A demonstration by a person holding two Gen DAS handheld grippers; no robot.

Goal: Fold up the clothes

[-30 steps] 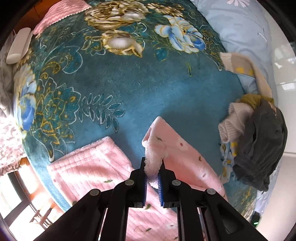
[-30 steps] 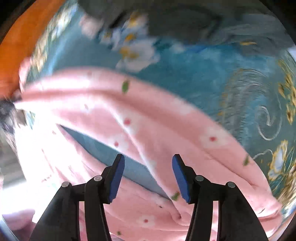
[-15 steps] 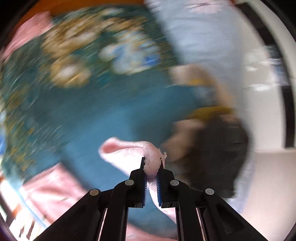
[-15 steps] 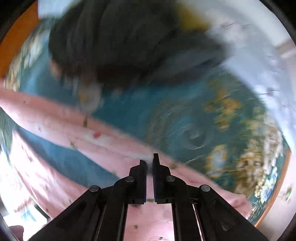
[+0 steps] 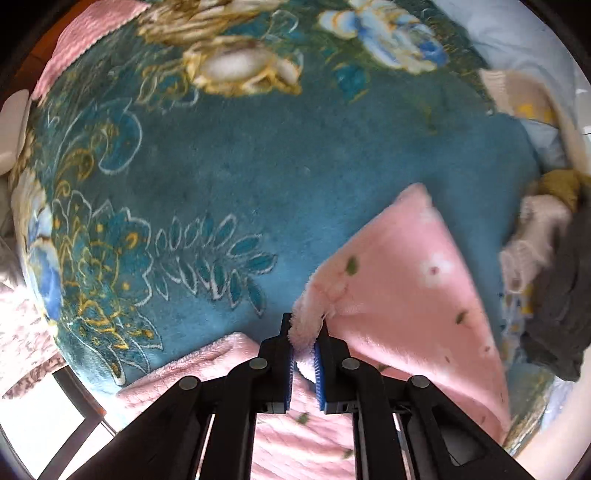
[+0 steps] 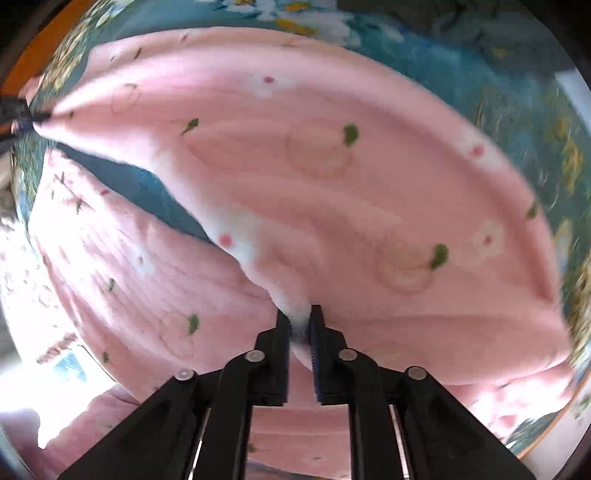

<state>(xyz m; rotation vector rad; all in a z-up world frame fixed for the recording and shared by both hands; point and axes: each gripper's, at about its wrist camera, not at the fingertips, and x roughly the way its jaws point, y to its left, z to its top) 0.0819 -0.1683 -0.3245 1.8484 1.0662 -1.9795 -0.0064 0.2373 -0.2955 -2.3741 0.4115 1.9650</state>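
A pink fleece garment with small flowers and green leaves lies on a teal floral blanket. My left gripper is shut on a fluffy white-edged corner of it, held just above the blanket. My right gripper is shut on another edge of the same pink garment, which spreads wide and taut ahead of it. In the right wrist view the other gripper holds the garment's far left corner. A second pink part lies lower left.
A pile of other clothes, dark grey, cream and mustard, lies at the blanket's right edge. A pale blue pillow is at the top right. A pink knit cloth lies top left. The bed edge and bright floor show lower left.
The right gripper closed on the garment's edge. Both grippers swung sharply and now hold the pink garment stretched between them, spread wider over the blanket.
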